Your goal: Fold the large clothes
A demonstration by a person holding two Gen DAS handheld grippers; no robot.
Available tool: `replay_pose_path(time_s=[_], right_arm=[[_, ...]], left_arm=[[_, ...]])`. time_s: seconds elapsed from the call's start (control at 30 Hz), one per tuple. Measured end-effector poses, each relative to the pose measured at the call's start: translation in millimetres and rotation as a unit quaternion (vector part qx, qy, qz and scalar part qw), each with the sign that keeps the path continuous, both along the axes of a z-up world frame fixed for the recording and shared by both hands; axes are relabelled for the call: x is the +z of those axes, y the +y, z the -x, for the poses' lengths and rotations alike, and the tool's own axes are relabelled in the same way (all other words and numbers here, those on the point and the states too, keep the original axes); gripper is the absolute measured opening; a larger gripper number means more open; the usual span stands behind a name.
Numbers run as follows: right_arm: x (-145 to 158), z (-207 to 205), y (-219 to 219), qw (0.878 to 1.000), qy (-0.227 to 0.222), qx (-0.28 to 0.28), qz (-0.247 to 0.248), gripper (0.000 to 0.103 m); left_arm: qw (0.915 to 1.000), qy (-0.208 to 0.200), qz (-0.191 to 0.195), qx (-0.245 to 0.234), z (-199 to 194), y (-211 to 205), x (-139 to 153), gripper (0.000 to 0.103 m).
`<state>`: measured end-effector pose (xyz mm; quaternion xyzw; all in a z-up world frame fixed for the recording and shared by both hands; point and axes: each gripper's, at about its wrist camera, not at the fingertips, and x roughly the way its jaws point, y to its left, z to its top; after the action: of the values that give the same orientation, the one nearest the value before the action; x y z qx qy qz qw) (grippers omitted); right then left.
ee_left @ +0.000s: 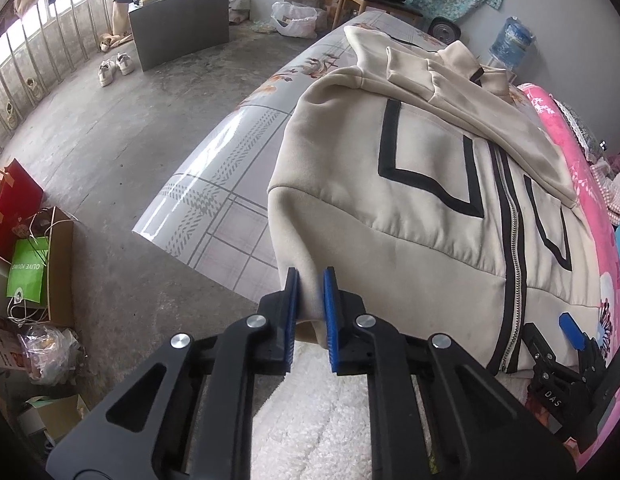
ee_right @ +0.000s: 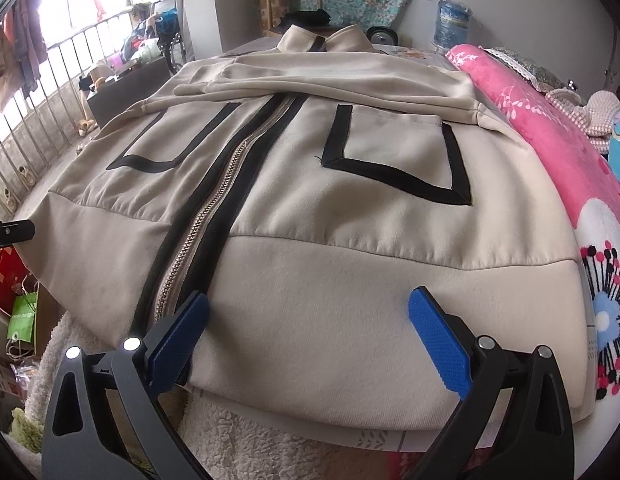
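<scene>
A cream zip jacket (ee_left: 430, 208) with black-trimmed pockets lies front up on the table, sleeves folded across its chest; it fills the right wrist view (ee_right: 310, 200). My left gripper (ee_left: 310, 312) is shut on the jacket's hem at its left bottom corner, the fabric pinched between the blue pads. My right gripper (ee_right: 307, 336) is open, its blue fingers spread over the hem just right of the zipper (ee_right: 213, 208). The right gripper also shows at the left wrist view's right edge (ee_left: 570, 332).
The table has a glossy patterned cover (ee_left: 213, 184) with its edge to the left over a concrete floor. A pink floral blanket (ee_right: 550, 140) lies along the right. White fleece (ee_right: 249, 440) lies under the hem. Bags and boxes (ee_left: 29, 264) stand on the floor left.
</scene>
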<state>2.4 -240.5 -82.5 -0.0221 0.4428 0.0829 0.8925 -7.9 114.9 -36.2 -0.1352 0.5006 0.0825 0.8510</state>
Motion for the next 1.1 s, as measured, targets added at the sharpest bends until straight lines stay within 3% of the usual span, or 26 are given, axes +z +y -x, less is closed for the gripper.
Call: replay_pose_path(time_s=[1.1], right_arm=[[0,-2,-1,1.000,-0.001,0.009,-0.001,0.097]], left_arm=[[0.9989,0.008,-0.046,-0.002,-12,-17,3,0.008]])
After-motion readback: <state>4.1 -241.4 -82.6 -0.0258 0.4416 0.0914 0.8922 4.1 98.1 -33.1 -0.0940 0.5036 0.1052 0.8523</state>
